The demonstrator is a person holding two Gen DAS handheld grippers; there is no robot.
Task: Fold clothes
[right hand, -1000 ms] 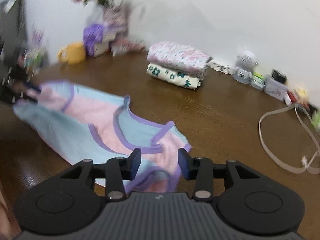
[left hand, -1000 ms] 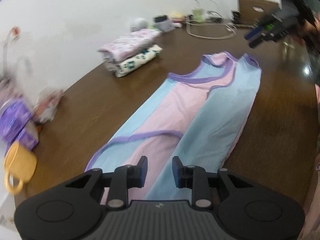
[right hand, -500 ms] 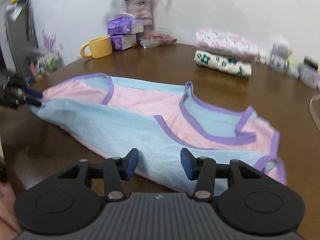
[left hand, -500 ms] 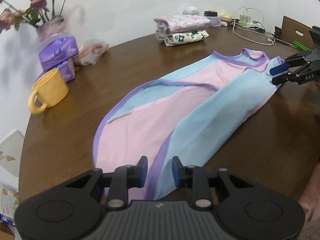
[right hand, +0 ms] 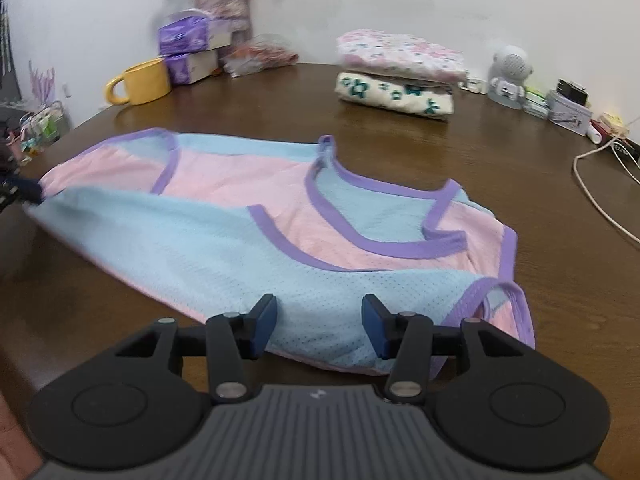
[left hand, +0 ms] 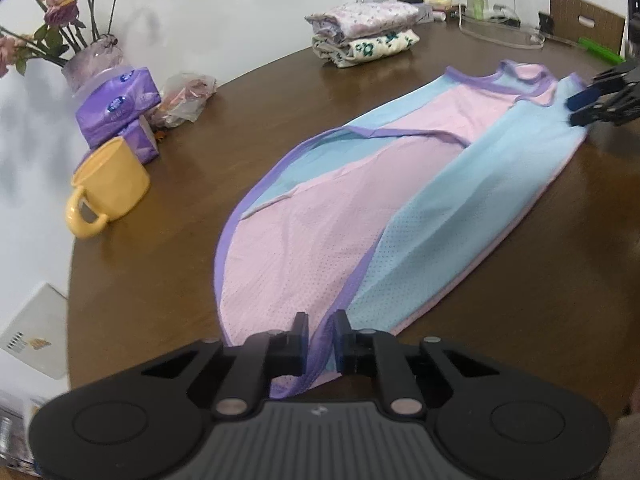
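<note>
A pink and light-blue sleeveless garment with purple trim [left hand: 384, 184] lies lengthwise on the brown round table [left hand: 160, 264], its near long side folded over. My left gripper [left hand: 321, 334] is shut on the garment's hem end, purple trim between the fingers. My right gripper [right hand: 319, 322] is open, its blue-padded fingers over the blue shoulder edge of the garment [right hand: 256, 236]. The right gripper also shows in the left wrist view [left hand: 592, 100] at the shoulder end. The left gripper shows at the far left edge of the right wrist view [right hand: 16, 192].
A stack of folded clothes [left hand: 364, 32] sits at the far side. A yellow mug [left hand: 108, 192], purple tissue packs [left hand: 116, 112], a plastic bag and a flower vase [left hand: 92, 60] stand at the left. Cables [right hand: 600, 184], a small white figure [right hand: 510, 76] and boxes are at the right.
My left gripper has dropped to the hem and closed on it. My right gripper has moved closer over the shoulder edge and opened wider.
</note>
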